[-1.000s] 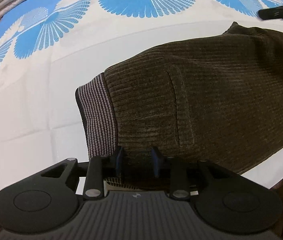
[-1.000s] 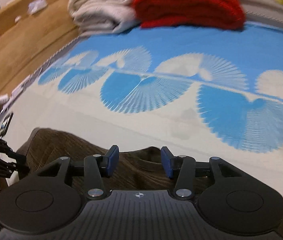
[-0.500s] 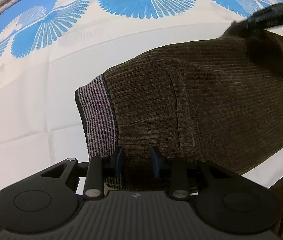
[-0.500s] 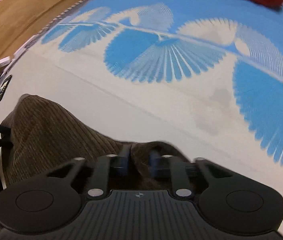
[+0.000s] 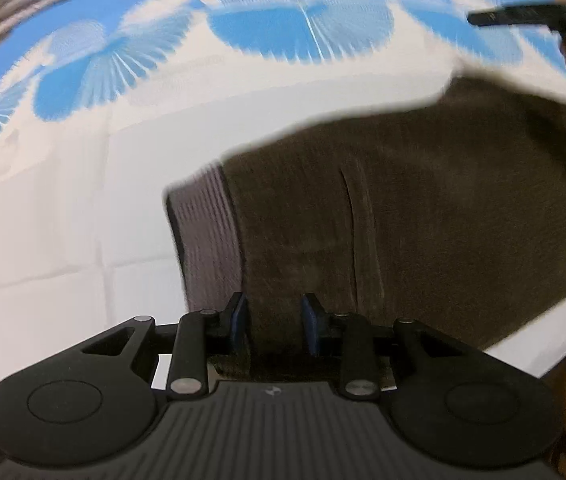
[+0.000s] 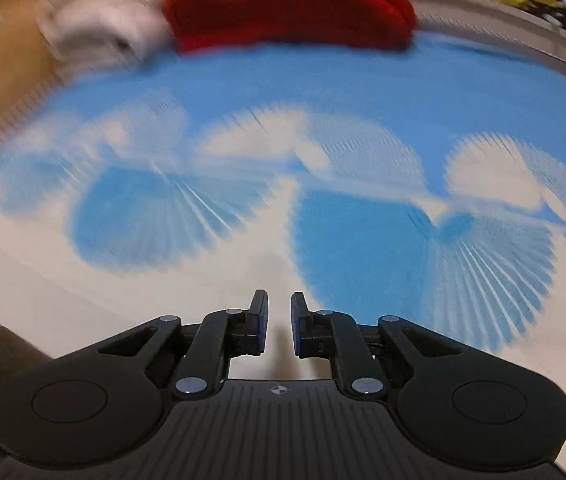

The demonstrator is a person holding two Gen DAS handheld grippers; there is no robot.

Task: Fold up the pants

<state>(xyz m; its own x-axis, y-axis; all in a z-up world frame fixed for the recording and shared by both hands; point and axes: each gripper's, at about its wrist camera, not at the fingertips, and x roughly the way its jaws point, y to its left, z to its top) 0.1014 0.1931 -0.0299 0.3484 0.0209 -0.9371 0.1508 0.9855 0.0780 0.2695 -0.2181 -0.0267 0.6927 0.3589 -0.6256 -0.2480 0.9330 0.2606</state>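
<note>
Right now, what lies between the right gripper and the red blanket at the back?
Only bare blue-and-white sheet lies between the right gripper and the red blanket, as the right wrist view shows.

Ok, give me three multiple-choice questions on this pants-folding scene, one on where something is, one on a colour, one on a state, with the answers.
1. Where does the red folded cloth lie?
A. on the pants
B. at the far end of the blue-patterned sheet, beside a pale folded pile
C. on the floor

2. What colour is the waistband of the brown pants?
A. grey striped
B. red
C. yellow

3. What is between the pads of the left gripper?
A. nothing
B. a sock
C. pants fabric

Answers: B, it sits past the blue pattern, next to the pale pile; A, grey ribbing edges the brown cloth; C, brown fabric fills the gap between its pads.
</note>
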